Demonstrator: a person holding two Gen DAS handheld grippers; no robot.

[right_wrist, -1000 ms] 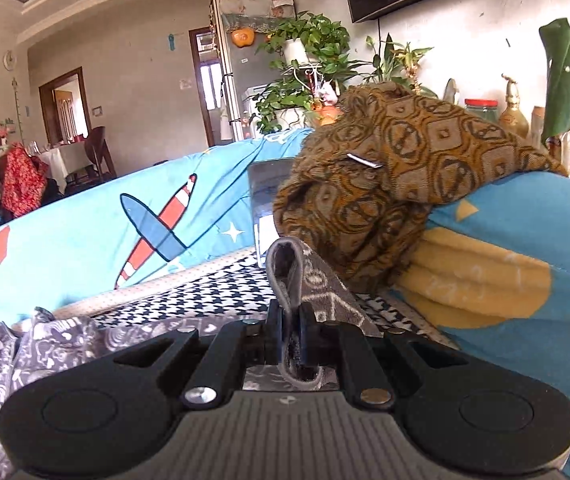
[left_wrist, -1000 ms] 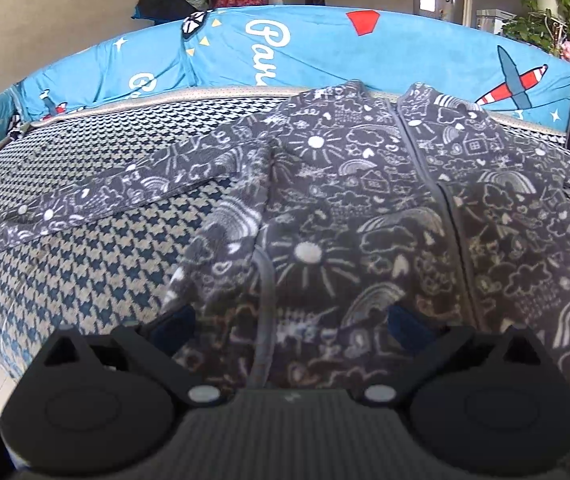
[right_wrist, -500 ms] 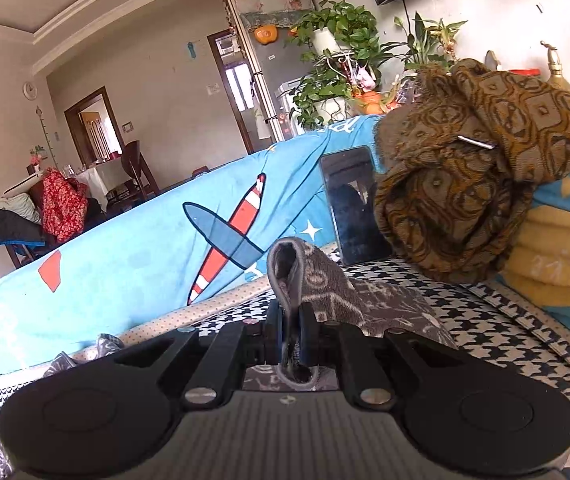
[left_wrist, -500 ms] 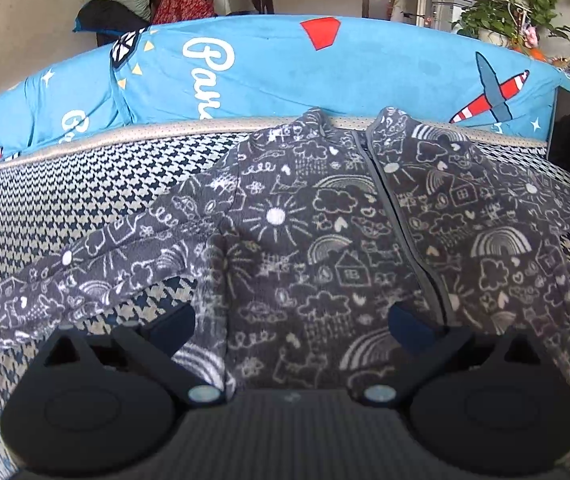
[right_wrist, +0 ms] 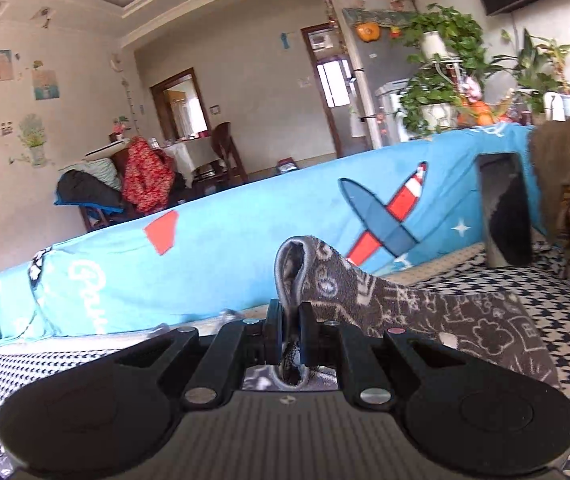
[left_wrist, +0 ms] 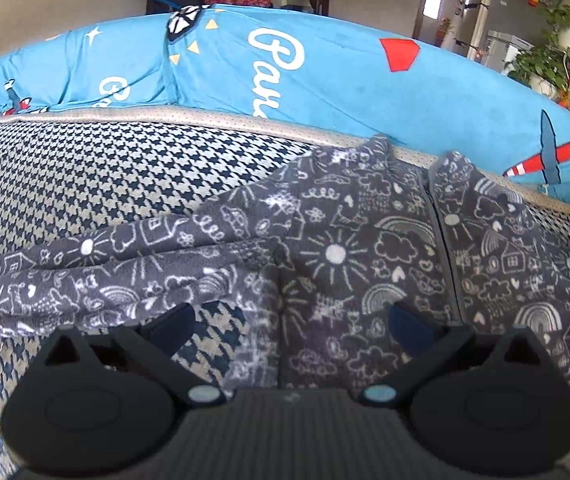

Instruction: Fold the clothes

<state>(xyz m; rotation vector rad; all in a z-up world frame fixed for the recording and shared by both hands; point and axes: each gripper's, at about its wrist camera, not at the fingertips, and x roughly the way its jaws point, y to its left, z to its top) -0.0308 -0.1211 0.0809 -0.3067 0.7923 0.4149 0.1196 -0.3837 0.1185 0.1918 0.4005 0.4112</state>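
The left tool hangs spread wide over one grey doodle-printed fleece jacket lying flat just ahead on the houndstooth sofa seat. The right tool pinches one sleeve cuff; beyond stands one blue printed backrest cover.

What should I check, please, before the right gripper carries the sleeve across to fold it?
1. Right gripper jaws shut on the sleeve cuff: ok.
2. Left gripper jaws open, holding nothing: ok.
3. Jacket body lying flat, zipper up: ok.
4. Other sleeve spread out on the houndstooth cushion: ok.
5. Phone leaning on the backrest, away from the cloth: ok.
6. Depth of the cuff in the jaws: cannot tell.
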